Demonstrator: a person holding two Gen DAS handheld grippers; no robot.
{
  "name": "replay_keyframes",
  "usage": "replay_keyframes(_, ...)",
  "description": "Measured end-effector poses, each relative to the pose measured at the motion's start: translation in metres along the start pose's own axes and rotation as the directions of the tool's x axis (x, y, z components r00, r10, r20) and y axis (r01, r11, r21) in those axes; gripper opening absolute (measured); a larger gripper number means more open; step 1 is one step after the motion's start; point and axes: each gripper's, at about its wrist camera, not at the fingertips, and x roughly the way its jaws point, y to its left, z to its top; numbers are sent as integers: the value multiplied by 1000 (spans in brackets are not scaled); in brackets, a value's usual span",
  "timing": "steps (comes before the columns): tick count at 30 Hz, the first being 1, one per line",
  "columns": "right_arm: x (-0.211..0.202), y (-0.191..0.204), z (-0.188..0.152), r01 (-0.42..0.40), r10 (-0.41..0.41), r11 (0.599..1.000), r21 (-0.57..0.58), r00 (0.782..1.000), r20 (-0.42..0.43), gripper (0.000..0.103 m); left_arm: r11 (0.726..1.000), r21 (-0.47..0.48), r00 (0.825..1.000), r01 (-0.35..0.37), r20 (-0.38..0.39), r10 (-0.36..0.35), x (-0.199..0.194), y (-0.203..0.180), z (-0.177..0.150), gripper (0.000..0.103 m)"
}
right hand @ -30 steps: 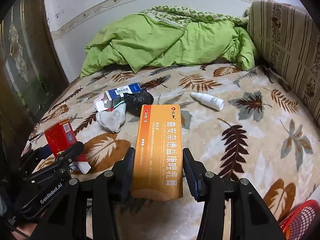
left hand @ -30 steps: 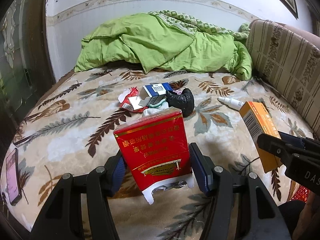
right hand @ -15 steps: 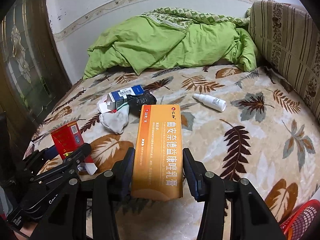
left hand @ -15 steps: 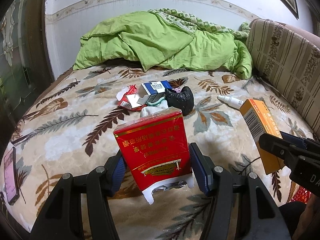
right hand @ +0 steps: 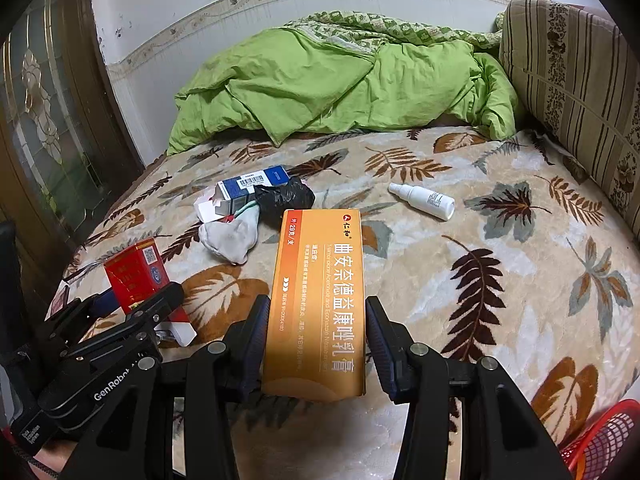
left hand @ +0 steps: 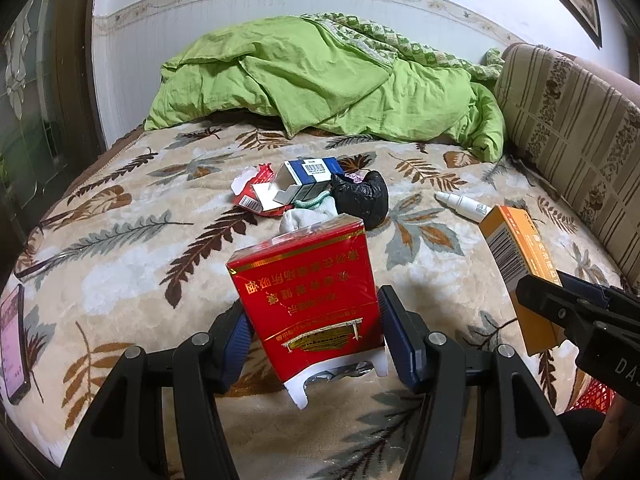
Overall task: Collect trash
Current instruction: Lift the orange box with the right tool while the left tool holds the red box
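Across most of both frames lies the leaf-print bed (right hand: 520, 280), green duvet (right hand: 340, 80) heaped at upper centre. Mid-frame a trash cluster: blue box (right hand: 252, 184), black bag (right hand: 284, 198), grey sock (right hand: 232, 238); white spray bottle (right hand: 422, 200) apart, right of it. Red basket (right hand: 604, 440) peeks in lower right corner. Risk: both boxes are pinched only at their lower ends, so tilting toward the basket could let them pivot out. Left gripper (left hand: 314, 320) narrow, clamping red cigarette pack (left hand: 308, 296). Right gripper (right hand: 316, 340) narrow, clamping orange medicine box (right hand: 320, 300). Both held above bed.
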Motion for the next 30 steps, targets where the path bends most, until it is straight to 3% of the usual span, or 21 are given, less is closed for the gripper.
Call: replay_keyframes(30, 0, 0, -1, -2, 2, 1000, 3, 1000, -3, 50, 1000, -8, 1000, 4, -11, -4, 2, -1, 0, 59)
